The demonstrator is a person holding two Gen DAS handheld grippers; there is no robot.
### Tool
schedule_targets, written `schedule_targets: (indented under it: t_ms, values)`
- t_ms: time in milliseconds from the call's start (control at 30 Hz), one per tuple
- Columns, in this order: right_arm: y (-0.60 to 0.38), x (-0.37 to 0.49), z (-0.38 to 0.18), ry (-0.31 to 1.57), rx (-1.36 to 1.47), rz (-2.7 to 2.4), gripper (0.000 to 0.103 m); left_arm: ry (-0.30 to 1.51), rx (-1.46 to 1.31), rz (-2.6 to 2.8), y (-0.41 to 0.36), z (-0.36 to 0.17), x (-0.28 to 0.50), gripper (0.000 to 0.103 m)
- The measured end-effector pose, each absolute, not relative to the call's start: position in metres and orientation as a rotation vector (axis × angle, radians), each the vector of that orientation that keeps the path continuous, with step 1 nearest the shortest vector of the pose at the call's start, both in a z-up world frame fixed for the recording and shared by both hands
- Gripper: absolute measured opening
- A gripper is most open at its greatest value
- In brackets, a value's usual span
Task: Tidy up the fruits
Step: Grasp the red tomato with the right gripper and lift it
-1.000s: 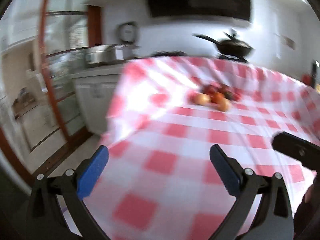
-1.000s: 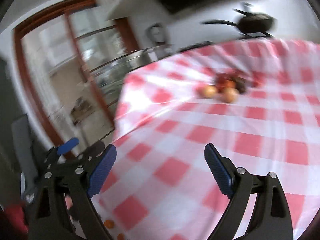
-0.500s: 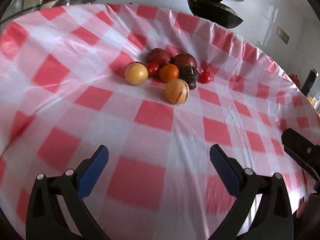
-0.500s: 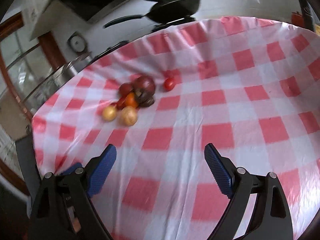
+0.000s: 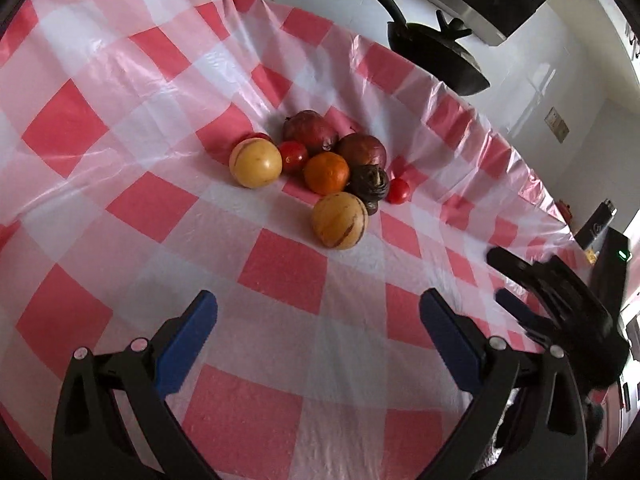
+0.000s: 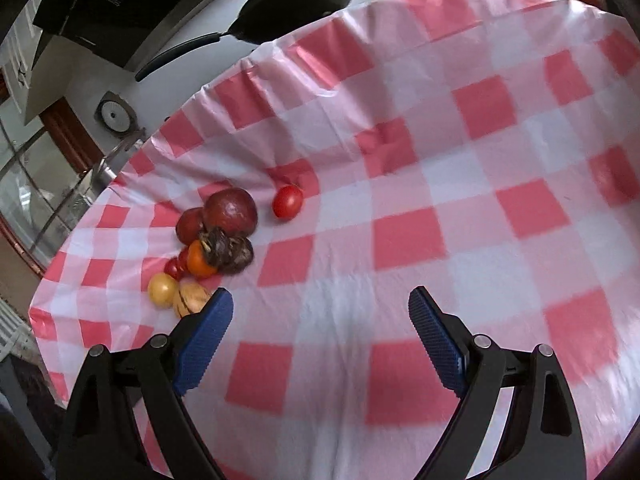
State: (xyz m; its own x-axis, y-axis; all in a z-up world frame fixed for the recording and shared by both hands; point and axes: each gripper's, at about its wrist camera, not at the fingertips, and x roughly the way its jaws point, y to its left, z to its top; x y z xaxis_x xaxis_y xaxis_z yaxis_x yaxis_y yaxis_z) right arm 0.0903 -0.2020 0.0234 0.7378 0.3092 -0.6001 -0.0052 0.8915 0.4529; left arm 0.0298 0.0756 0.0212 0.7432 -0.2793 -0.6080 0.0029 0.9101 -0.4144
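Note:
A cluster of fruit lies on a red-and-white checked tablecloth [image 5: 280, 272]. In the left wrist view: two yellow striped melons [image 5: 339, 221] [image 5: 255, 163], an orange [image 5: 326, 173], two dark red pomegranates [image 5: 310, 130] [image 5: 362, 150], a dark wrinkled fruit [image 5: 370, 184] and small red tomatoes [image 5: 398, 191] [image 5: 293, 155]. My left gripper [image 5: 320, 340] is open and empty, short of the cluster. My right gripper [image 6: 320, 324] is open and empty; the cluster [image 6: 224, 236] lies to its upper left, one tomato [image 6: 287, 202] apart. The right gripper also shows in the left wrist view [image 5: 560, 300].
A black wok [image 5: 436, 56] with a long handle sits behind the table against the white wall; it also shows in the right wrist view [image 6: 292, 0]. The table edge drops off at the left in the right wrist view, with a glass door [image 6: 36, 200] beyond.
Both grippers have swung from the table's edge toward the fruit and moved closer; the fruit cluster now looks larger. The fruit has not moved. Both jaws stay open.

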Motion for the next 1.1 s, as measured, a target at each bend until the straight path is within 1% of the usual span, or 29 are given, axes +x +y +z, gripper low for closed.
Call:
schedule_targets:
  t_ms: [233, 267, 300, 367, 533, 700, 767, 867, 900, 933, 967, 1100]
  values:
    - [-0.161, 0.143, 0.025, 0.715, 0.290, 0.187, 0.084, 0.711, -0.408, -0.174, 0.074, 0.022, 0.028, 0.101]
    - [-0.158, 0.152, 0.023, 0.729, 0.268, 0.176, 0.082, 0.709, -0.410, -0.175, 0.074, 0.022, 0.028, 0.101]
    - [-0.154, 0.161, 0.020, 0.748, 0.247, 0.167, 0.078, 0.708, -0.411, -0.174, 0.074, 0.022, 0.028, 0.101]
    - [-0.146, 0.179, 0.016, 0.792, 0.196, 0.141, 0.072, 0.709, -0.418, -0.175, 0.075, 0.022, 0.028, 0.101]
    - [-0.130, 0.213, 0.014, 0.821, 0.090, 0.096, 0.065, 0.704, -0.451, -0.177, 0.080, 0.021, 0.029, 0.101]
    - [-0.120, 0.232, 0.012, 0.838, 0.075, 0.082, 0.059, 0.701, -0.458, -0.178, 0.081, 0.021, 0.029, 0.101]
    - [-0.116, 0.239, 0.011, 0.845, 0.083, 0.083, 0.053, 0.700, -0.456, -0.180, 0.081, 0.021, 0.028, 0.101]
    - [-0.119, 0.249, 0.007, 0.881, 0.123, 0.073, 0.050, 0.700, -0.456, -0.181, 0.081, 0.021, 0.029, 0.101]
    - [-0.120, 0.250, 0.005, 0.894, 0.125, 0.074, 0.047, 0.700, -0.458, -0.180, 0.081, 0.021, 0.028, 0.101]
    - [-0.119, 0.248, 0.006, 0.890, 0.113, 0.082, 0.040, 0.700, -0.457, -0.178, 0.081, 0.021, 0.029, 0.101]
    - [-0.118, 0.245, 0.006, 0.891, 0.107, 0.101, 0.035, 0.700, -0.457, -0.177, 0.081, 0.020, 0.029, 0.101]
    - [-0.138, 0.214, 0.010, 0.857, 0.223, 0.142, 0.034, 0.701, -0.447, -0.169, 0.079, 0.020, 0.027, 0.101]
